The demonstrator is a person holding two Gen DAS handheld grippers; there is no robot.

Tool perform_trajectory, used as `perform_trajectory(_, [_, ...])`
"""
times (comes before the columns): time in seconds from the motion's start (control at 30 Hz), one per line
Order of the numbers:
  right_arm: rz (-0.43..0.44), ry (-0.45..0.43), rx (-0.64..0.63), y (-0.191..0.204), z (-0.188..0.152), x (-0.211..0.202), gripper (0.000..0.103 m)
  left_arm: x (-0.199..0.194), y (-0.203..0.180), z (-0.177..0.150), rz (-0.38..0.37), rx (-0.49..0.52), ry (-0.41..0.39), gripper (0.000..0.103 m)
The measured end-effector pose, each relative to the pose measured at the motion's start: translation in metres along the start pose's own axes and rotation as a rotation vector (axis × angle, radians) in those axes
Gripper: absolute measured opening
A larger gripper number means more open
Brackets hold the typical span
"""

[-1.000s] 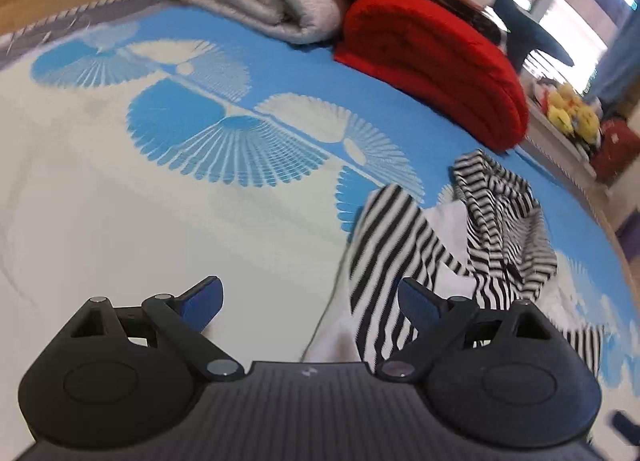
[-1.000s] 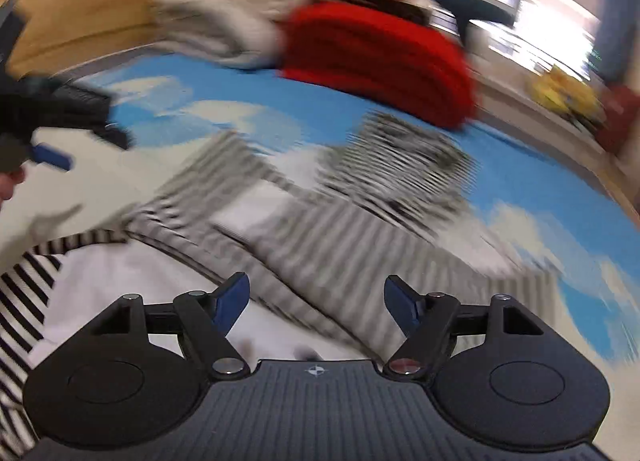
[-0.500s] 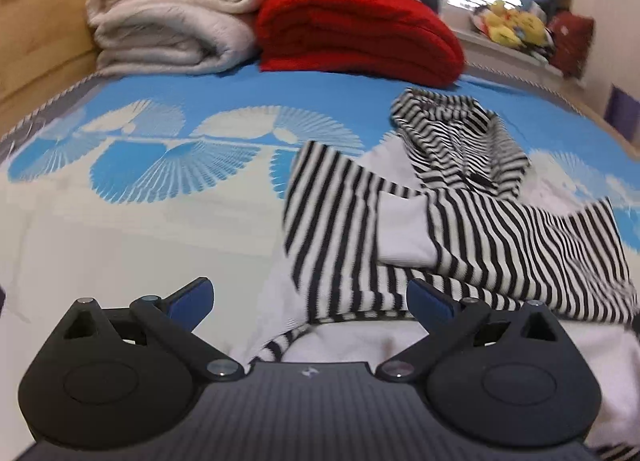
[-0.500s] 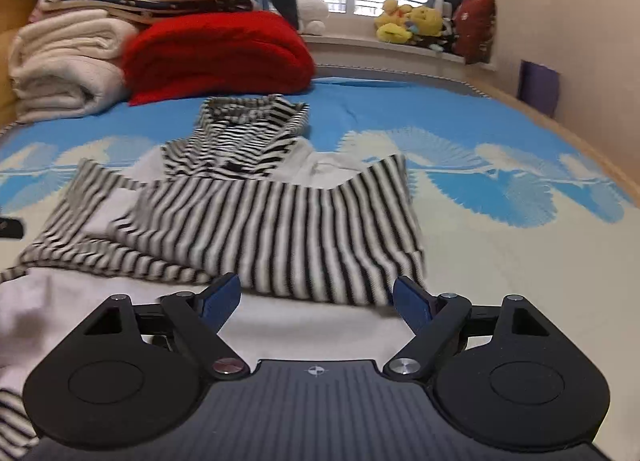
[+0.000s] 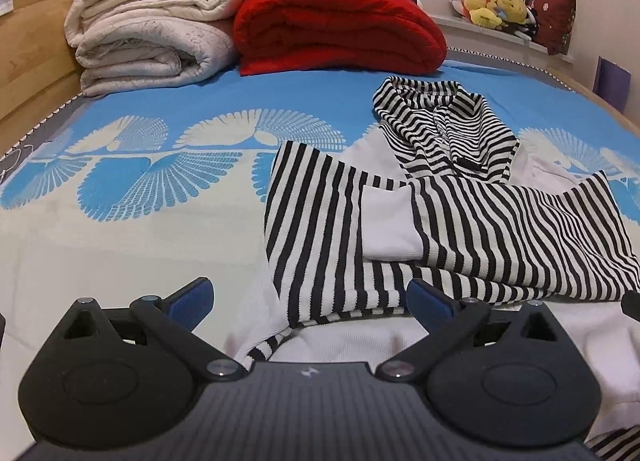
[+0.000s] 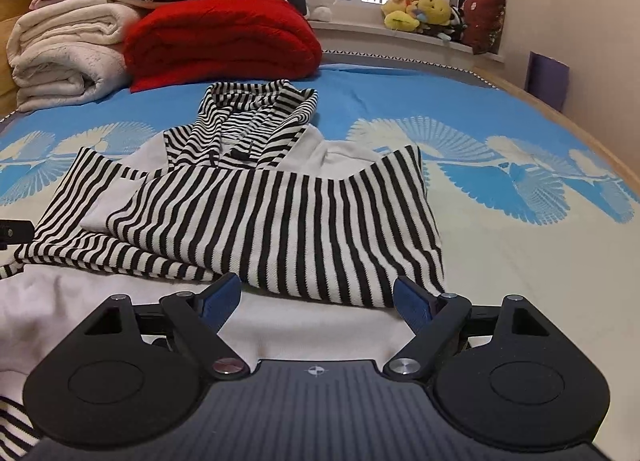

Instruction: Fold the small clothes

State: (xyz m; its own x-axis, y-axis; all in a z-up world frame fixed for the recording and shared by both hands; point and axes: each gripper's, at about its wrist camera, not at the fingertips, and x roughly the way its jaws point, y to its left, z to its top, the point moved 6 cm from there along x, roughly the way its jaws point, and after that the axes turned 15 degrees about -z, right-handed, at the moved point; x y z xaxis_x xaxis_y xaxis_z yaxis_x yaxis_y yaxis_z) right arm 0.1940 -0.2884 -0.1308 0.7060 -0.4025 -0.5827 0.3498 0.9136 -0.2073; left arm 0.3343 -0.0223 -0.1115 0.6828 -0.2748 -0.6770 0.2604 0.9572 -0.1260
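Left wrist view first: left gripper (image 5: 310,303) at 6 o'clock, jaws spread wide after just opening further, blue pads (image 5: 192,299) clear of everything, nothing pinched between them. Under the gap, a striped corner and white cloth of the hooded top (image 5: 460,217), lying on the bed cover (image 5: 140,189). Black-and-white striped sleeves crossed over the white body, from the centre out to 3 o'clock; striped hood (image 5: 444,129) crumpled at about 1 o'clock, beyond the sleeves. Bed cover blue with pale fan patterns, running from 9 o'clock across the middle. At 11 o'clock a stack of cream blankets (image 5: 152,37); at 12 o'clock a folded red blanket (image 5: 340,33), just beside the cream stack. At 1 to 2 o'clock, plush toys (image 5: 496,5) on the window sill, well apart from the garment. Right wrist view next: right gripper (image 6: 318,301) at 6 o'clock, jaws also spread, pads (image 6: 412,303) not pressing on anything; striped sleeve edge just beyond the fingertips, white cloth below them, whether touched cannot be told. Hooded top (image 6: 280,213) filling the centre, folded striped sleeves toward 9 o'clock, hood (image 6: 256,117) at 11 to 12 o'clock. Red blanket (image 6: 220,41) at 11 o'clock, cream blankets (image 6: 64,57) at 10 o'clock, plush toys (image 6: 420,13) at 1 o'clock. Dark tip of the left gripper (image 6: 14,231) at the 9 o'clock edge.
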Motion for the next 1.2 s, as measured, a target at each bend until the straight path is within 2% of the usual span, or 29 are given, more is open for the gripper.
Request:
perform_trajectory(0.57, [0.01, 0.055, 0.05, -0.003, -0.003, 0.007, 0.084, 0.004, -0.002, -0.003, -0.001, 0.011, 0.02, 0.103])
perform_trajectory(0.93, [0.022, 0.044, 0.055, -0.003, -0.001, 0.003, 0.084, 0.002, -0.001, -0.001, -0.008, 0.013, 0.02, 0.103])
perform_trajectory(1.07, [0.097, 0.012, 0.107, -0.011, 0.016, -0.007, 0.085, -0.007, 0.012, 0.014, 0.001, 0.004, -0.016, 0.103])
perform_trajectory(1.2, [0.184, 0.004, 0.14, -0.02, 0.055, -0.007, 0.086, -0.015, 0.048, 0.031, 0.069, -0.006, -0.043, 0.103])
